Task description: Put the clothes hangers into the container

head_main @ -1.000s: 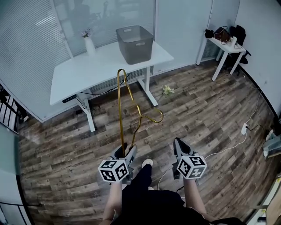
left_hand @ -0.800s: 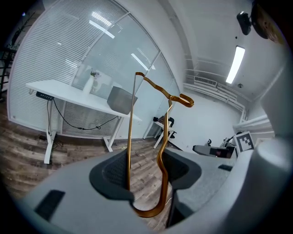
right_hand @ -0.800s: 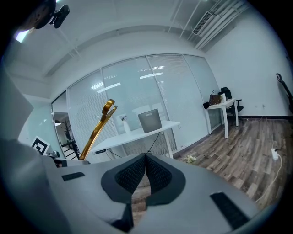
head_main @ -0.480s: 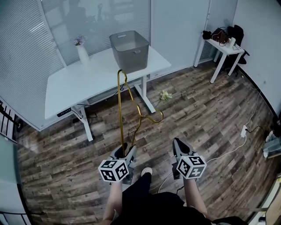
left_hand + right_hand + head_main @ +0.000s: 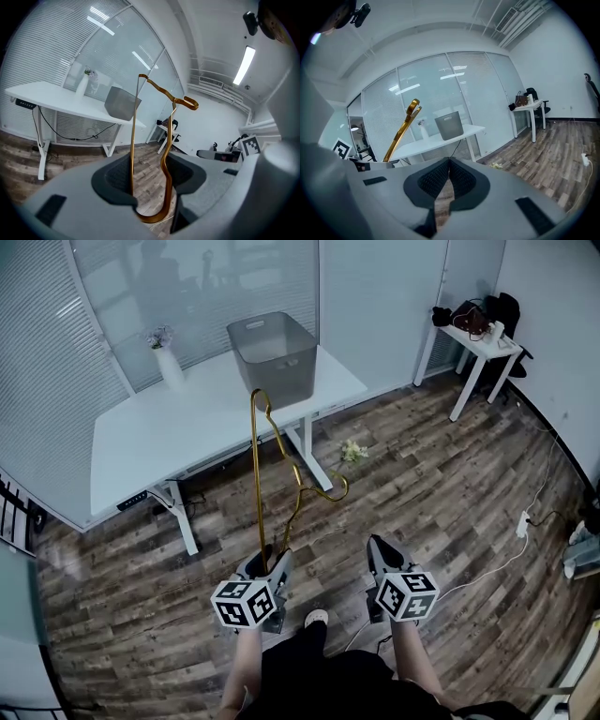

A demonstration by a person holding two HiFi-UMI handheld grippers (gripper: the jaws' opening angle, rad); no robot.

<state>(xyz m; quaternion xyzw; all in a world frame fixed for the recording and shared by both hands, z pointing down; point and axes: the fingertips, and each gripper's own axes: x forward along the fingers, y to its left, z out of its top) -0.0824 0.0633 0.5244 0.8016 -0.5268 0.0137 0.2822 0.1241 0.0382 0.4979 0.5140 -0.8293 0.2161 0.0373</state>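
Note:
A gold wire clothes hanger (image 5: pixel 261 465) stands upright from my left gripper (image 5: pixel 270 565), which is shut on the hanger's bottom bend. In the left gripper view both wire legs of the hanger (image 5: pixel 132 140) rise between the pads of the gripper (image 5: pixel 149 176), the hook at the top right. The grey container (image 5: pixel 272 351) sits on the white table (image 5: pixel 187 427) ahead, well beyond the hanger; it also shows as the bin (image 5: pixel 122 103) and the bin (image 5: pixel 449 125). My right gripper (image 5: pixel 378 556) is held beside the left one, pads together on nothing, seen also as the gripper (image 5: pixel 449 176).
A white vase with flowers (image 5: pixel 167 362) stands on the table's far left. A small bunch of flowers (image 5: pixel 353 452) lies on the wood floor by the table leg. A white side table (image 5: pixel 483 338) stands at the right wall; a cable (image 5: pixel 487 559) runs across the floor.
The table and container have come nearer and shifted slightly left in the head view. Both grippers and the hanger keep the same pose.

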